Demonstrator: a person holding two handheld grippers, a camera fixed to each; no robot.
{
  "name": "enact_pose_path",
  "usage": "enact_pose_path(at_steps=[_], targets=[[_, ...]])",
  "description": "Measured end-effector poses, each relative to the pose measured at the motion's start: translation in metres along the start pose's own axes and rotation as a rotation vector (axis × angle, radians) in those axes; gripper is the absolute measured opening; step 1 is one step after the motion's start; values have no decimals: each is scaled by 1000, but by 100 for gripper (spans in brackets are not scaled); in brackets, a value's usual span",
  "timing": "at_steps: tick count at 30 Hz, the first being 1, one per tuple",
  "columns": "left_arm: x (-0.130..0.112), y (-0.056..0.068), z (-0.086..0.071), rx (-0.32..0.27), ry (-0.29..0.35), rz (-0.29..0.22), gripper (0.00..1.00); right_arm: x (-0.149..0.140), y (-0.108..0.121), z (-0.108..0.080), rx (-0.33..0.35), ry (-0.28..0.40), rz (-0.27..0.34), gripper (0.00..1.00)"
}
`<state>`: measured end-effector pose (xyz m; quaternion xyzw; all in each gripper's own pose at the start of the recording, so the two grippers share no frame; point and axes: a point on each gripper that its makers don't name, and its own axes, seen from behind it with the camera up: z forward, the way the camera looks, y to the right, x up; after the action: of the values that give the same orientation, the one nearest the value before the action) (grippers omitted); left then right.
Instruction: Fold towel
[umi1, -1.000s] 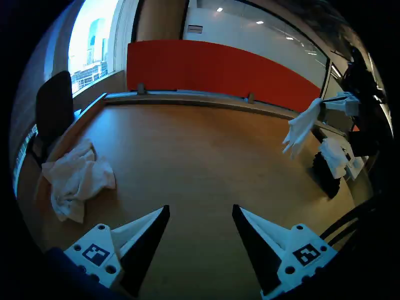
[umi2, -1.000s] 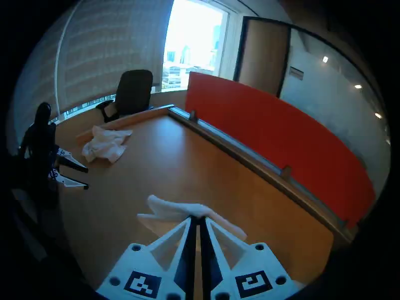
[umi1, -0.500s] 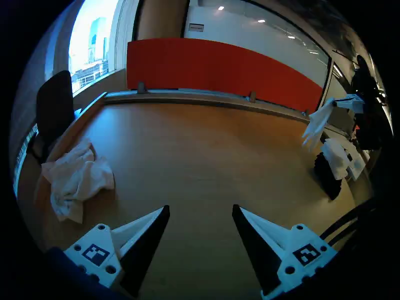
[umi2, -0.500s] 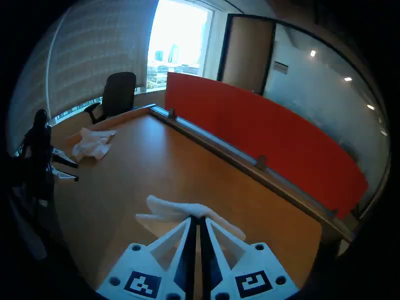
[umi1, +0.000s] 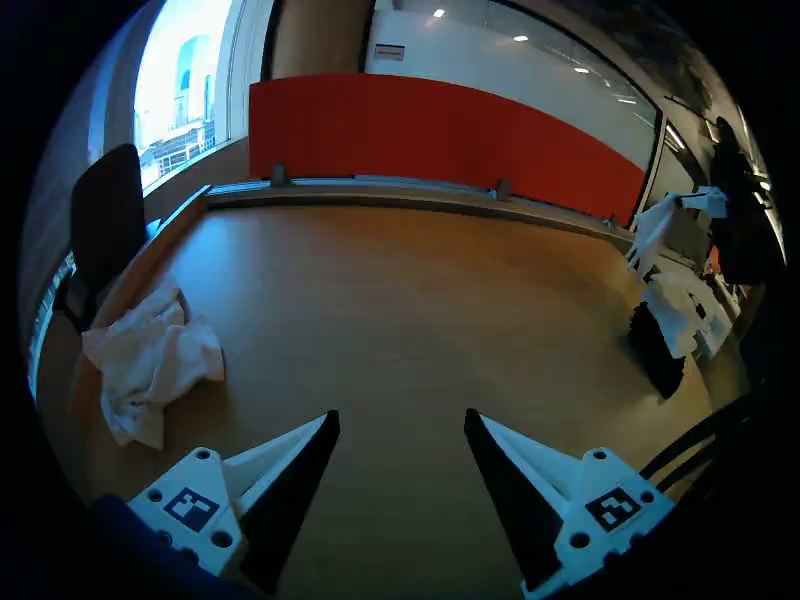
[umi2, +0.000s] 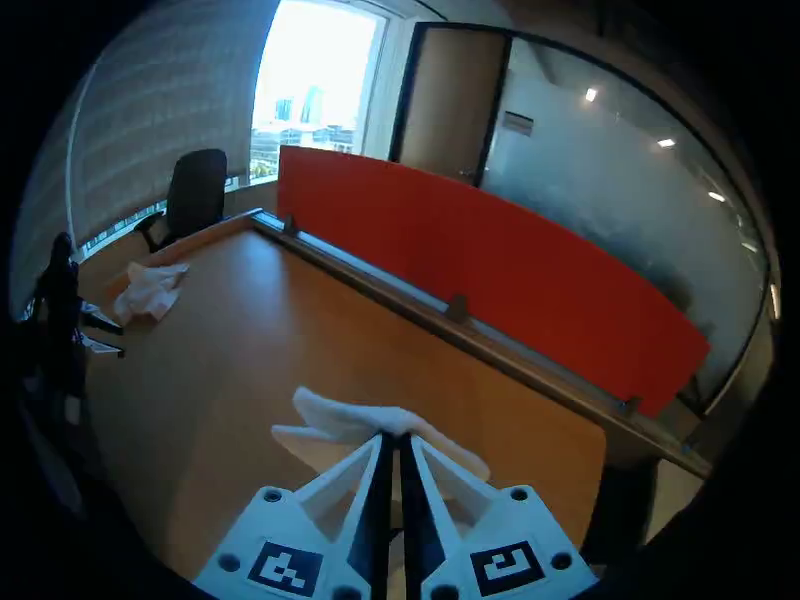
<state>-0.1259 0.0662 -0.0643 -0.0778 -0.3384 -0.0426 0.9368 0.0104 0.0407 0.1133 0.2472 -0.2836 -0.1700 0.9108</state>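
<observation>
Towel (umi2: 380, 425) pinched at one edge between the right gripper's (umi2: 396, 442) pressed-together jaws, spilling just past the tips. It looks soft, light, floppy (best taken by a corner). The left gripper (umi1: 400, 420) is spread wide, a crumpled cloth (umi1: 150, 360) off its left jaw. Smooth wooden desk (umi1: 400, 290) ahead, red partition (umi1: 440, 125) beyond.

There are two grippers: the left gripper (umi1: 400, 415) at the bottom of the left gripper view and the right gripper (umi2: 395, 440) at the bottom of the right gripper view. In the left gripper view I count three white cloths: one crumpled towel (umi1: 150, 360) at the lower left, one hanging towel (umi1: 650, 225) at the upper right, and one cloth (umi1: 680, 310) just below it, perhaps also a towel. There is one table (umi1: 400, 300), one chair (umi1: 105, 215) and one red screen (umi1: 440, 125).
</observation>
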Motion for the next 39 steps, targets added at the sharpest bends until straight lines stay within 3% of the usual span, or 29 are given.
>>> enact_pose_path(at_steps=[11,20,30,39], targets=[[1,10,4,-4,-6,14,93,-21,45,-10,-58,-29,39,5],[3,16,6,-9,-10,23,93,-33,64,-20,-87,-40,53,5],[7,21,7,-19,-8,33,93,-43,66,-33,-95,-44,72,5],[6,27,7,-36,-12,46,93,-87,59,-59,-111,-95,98,5]])
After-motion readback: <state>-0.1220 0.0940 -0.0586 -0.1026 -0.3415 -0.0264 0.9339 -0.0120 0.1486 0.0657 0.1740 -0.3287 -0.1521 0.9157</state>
